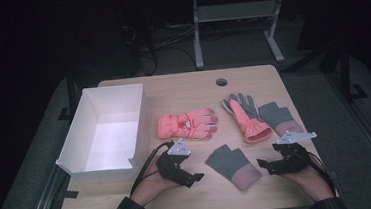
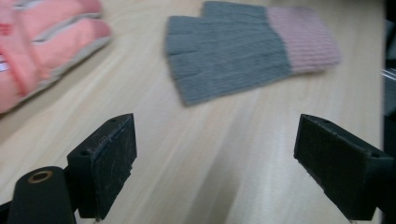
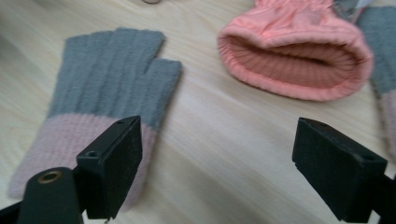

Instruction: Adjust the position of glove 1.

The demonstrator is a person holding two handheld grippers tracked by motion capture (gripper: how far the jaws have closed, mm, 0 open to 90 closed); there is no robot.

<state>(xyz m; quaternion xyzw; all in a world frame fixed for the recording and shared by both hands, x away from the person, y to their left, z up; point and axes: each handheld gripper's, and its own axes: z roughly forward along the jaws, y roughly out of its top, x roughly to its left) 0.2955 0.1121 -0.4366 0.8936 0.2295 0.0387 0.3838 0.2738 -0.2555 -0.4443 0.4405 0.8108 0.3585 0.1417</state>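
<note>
gloves lie spread over the wooden table (image 1: 182,84) in the high view: a grey fingerless glove (image 1: 232,166) with a pink cuff rests between the left gripper (image 1: 195,177) and the right gripper (image 1: 265,165), touching neither. a white box (image 1: 139,118) stands at the table's left, with a coral glove (image 1: 187,125) just beside it, and a second coral glove (image 1: 247,117) and a second grey glove (image 1: 281,118) are farther right.

left gripper view: jaws wide apart over bare wood, nothing between them; the grey fingerless glove (image 2: 233,51) lies ahead, the coral glove (image 2: 42,44) at upper left.

right gripper view: jaws apart with nothing between them; the grey fingerless glove (image 3: 107,88) lies flat by the left jaw, and the second coral glove (image 3: 296,51) shows its open cuff ahead.
</note>
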